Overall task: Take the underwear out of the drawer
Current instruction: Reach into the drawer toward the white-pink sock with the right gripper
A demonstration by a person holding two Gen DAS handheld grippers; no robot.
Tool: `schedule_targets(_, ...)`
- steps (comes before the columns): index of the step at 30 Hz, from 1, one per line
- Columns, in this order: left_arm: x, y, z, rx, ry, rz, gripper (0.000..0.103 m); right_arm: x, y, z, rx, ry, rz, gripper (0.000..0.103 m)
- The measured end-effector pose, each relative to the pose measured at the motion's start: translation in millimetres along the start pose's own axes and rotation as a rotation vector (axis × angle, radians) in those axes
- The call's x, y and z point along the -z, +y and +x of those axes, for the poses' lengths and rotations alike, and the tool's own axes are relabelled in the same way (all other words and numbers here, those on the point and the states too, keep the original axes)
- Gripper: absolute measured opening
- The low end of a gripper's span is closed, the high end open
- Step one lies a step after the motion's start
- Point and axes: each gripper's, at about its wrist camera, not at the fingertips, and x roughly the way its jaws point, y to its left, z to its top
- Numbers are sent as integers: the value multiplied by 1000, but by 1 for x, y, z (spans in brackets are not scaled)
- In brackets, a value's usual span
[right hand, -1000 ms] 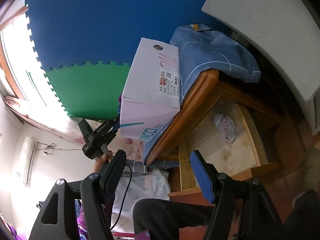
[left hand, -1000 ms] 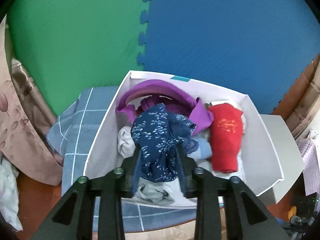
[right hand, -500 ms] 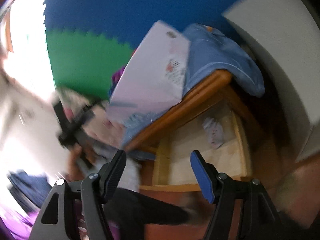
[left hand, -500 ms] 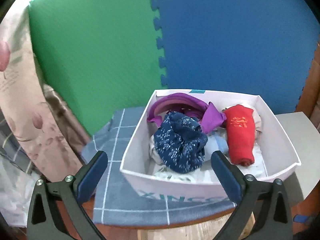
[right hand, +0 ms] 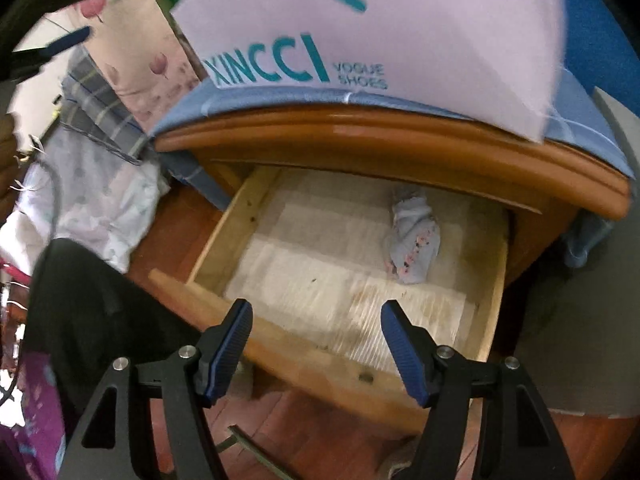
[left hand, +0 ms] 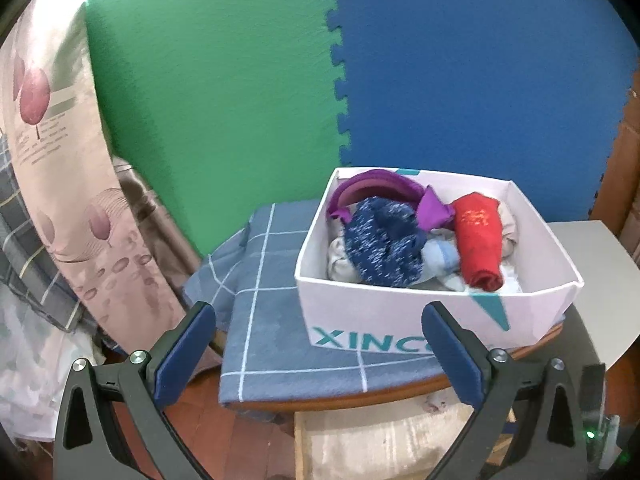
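The left gripper (left hand: 318,342) has just been opening and now stands spread wide and empty, drawn back from the shoe box (left hand: 400,320) where the navy floral underwear (left hand: 386,248) it held a second ago lies dropped among the other garments. That piece is delivered, so the right gripper (right hand: 316,344), jaws apart and empty, has swung to point steeply down over the open drawer (right hand: 224,236). Beyond its fingertips one pale rolled underwear (right hand: 412,244) lies near the drawer's back.

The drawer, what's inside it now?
Inside the open wooden drawer lies one small rolled pale garment with pink dots on its bare lined floor. The back part is hidden under the cabinet top.
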Motion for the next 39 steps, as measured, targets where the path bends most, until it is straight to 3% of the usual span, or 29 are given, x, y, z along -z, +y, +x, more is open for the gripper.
schedule_targets(3, 9, 7, 4, -22, 13, -8, 102, -8, 1, 21, 8, 24, -9, 68)
schedule_targets(14, 57, 47, 44, -56, 125, -114, 102, -30, 4, 99, 202, 192, -219, 68)
schedule_targets(17, 60, 56, 54, -70, 162, -134, 102, -33, 7, 116, 270, 196, -310, 68)
schedule_targets(21, 63, 68, 59, -75, 166, -167, 102, -32, 15, 129, 348, 122, -476, 68)
schedule_targets(24, 65, 71, 64, -75, 184, -176, 102, -30, 20, 138, 457, 93, -578, 68)
schedule_targets(26, 65, 73, 67, -76, 196, -175, 102, -29, 22, 139, 426, 97, -609, 68)
schedule_targets(31, 67, 73, 67, -83, 198, -162, 102, 4, 27, 163, 516, 198, -865, 69)
schedule_targets(33, 67, 73, 68, -85, 200, -160, 102, 3, 21, 170, 541, 235, -861, 68)
schedule_targets(37, 67, 72, 69, -68, 206, -164, 102, -7, 18, 171, 558, 184, -859, 66)
schedule_targets(39, 68, 70, 70, -70, 210, -152, 102, 6, 23, 183, 628, 188, -958, 71)
